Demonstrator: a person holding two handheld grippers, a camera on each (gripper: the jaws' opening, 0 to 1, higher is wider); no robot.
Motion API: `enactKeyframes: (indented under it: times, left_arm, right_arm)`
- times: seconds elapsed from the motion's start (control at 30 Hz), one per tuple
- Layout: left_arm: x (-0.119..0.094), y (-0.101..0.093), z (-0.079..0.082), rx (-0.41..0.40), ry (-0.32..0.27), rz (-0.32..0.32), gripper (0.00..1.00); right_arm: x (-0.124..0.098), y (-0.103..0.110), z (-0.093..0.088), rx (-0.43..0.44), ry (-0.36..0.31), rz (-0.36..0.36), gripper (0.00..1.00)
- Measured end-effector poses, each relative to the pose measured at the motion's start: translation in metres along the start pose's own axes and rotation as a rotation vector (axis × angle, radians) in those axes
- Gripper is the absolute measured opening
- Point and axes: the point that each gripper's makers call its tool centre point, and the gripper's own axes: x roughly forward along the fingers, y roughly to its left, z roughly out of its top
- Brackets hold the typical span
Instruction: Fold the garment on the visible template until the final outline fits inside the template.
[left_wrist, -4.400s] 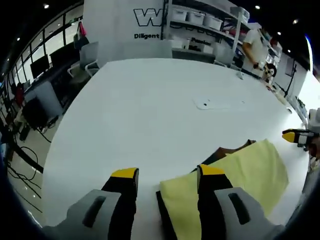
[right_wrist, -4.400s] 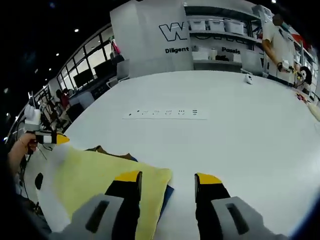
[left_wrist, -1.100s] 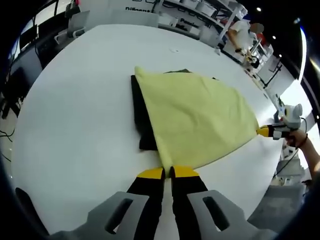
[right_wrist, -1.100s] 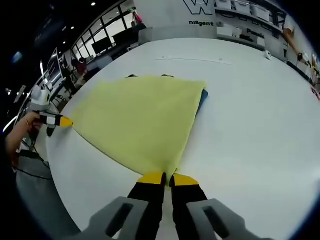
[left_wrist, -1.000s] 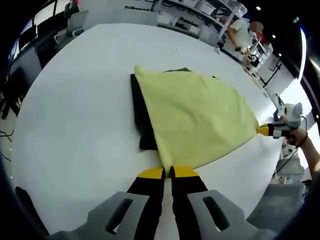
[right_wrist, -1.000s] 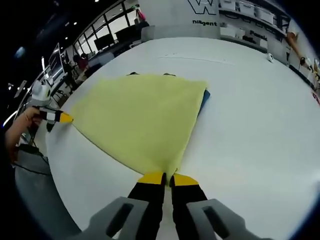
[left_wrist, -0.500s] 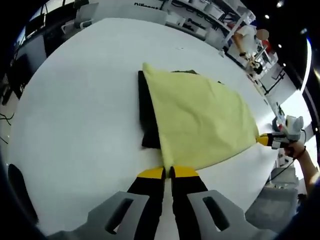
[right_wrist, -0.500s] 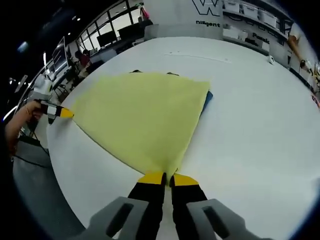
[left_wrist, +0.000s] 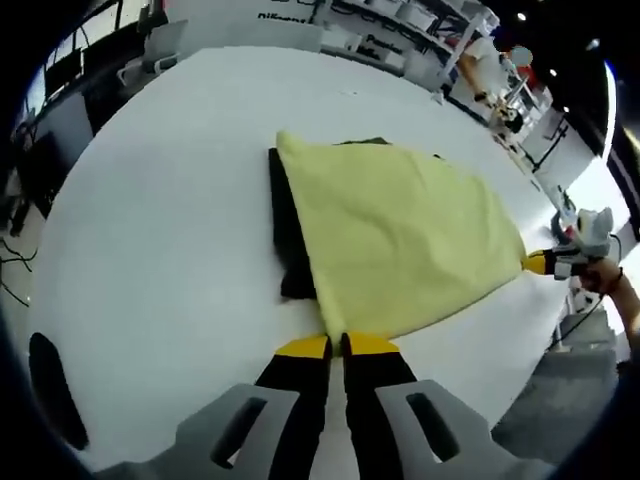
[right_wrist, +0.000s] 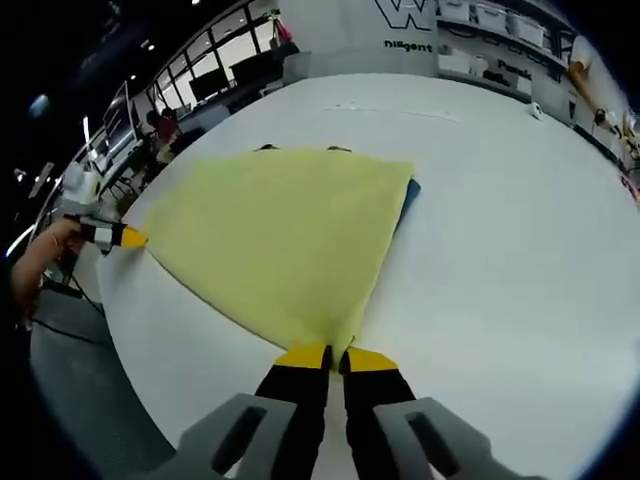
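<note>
A pale yellow garment (left_wrist: 400, 240) is stretched flat over the white table, covering most of a dark template (left_wrist: 290, 240) whose edge shows along the cloth's left side. My left gripper (left_wrist: 335, 345) is shut on the garment's near corner. In the right gripper view the same yellow garment (right_wrist: 275, 235) spreads out, with a blue-dark sliver of the template (right_wrist: 407, 200) at its right edge. My right gripper (right_wrist: 335, 355) is shut on another corner. The other gripper (left_wrist: 545, 263) holds the far right corner in the left gripper view, and the left one (right_wrist: 115, 236) appears at the far left.
The white table (left_wrist: 160, 230) has bare surface all round the cloth. A white strip (right_wrist: 390, 110) lies on the table farther back. Shelves with bins (right_wrist: 500, 45) and a person (left_wrist: 490, 75) stand beyond the table. A hand (right_wrist: 35, 265) holds the far gripper.
Both grippers have stayed shut on the garment's corners, with the cloth held taut. The views have shifted slightly with the hands.
</note>
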Motion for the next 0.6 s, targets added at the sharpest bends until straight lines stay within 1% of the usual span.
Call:
enactKeyframes:
  times: [0.07, 0.13, 0.17, 0.23, 0.3, 0.33, 0.4, 0.43, 0.47, 0.5, 0.53, 0.57, 0.6]
  left_arm:
    - [0.001, 0.000, 0.002, -0.029, -0.006, 0.028, 0.09]
    - [0.002, 0.004, 0.005, -0.015, -0.029, 0.049, 0.10]
    - [0.003, 0.004, 0.005, -0.007, -0.035, 0.055, 0.10]
    - [0.002, 0.002, 0.005, -0.007, -0.045, 0.065, 0.12]
    - [0.002, 0.003, 0.007, -0.011, -0.047, 0.062, 0.19]
    - [0.002, 0.002, 0.011, -0.015, -0.067, 0.057, 0.26]
    - [-0.001, 0.004, 0.012, -0.021, -0.070, 0.056, 0.36]
    - [-0.003, 0.005, 0.012, -0.030, -0.069, 0.063, 0.39]
    - [-0.005, 0.005, 0.011, -0.031, -0.070, 0.064, 0.39]
    - [-0.009, 0.004, 0.011, -0.028, -0.082, 0.058, 0.40]
    - [-0.012, 0.004, 0.012, -0.034, -0.092, 0.056, 0.44]
    - [-0.016, 0.002, 0.012, -0.038, -0.102, 0.053, 0.48]
    - [-0.020, 0.001, 0.013, -0.038, -0.119, 0.054, 0.51]
  right_arm:
    - [0.000, 0.001, 0.000, -0.015, -0.010, 0.014, 0.00]
    - [0.000, 0.001, 0.000, -0.003, -0.014, 0.016, 0.00]
    - [0.000, 0.001, 0.001, 0.008, -0.012, 0.014, 0.00]
    - [0.000, 0.003, 0.001, 0.000, -0.012, 0.005, 0.00]
    - [0.001, 0.003, 0.002, -0.007, -0.027, -0.002, 0.02]
    - [0.001, 0.004, 0.003, -0.009, -0.035, -0.002, 0.04]
    - [-0.001, 0.007, 0.007, 0.016, -0.056, -0.006, 0.15]
    - [-0.002, 0.006, 0.008, 0.023, -0.066, -0.022, 0.25]
    - [-0.002, 0.007, 0.012, 0.014, -0.083, -0.024, 0.41]
    - [-0.003, 0.006, 0.010, 0.029, -0.070, -0.035, 0.53]
    - [-0.006, 0.009, 0.013, 0.019, -0.084, -0.039, 0.61]
    - [-0.010, 0.011, 0.021, -0.007, -0.128, -0.046, 0.65]
    - [-0.013, 0.012, 0.023, -0.013, -0.140, -0.045, 0.66]
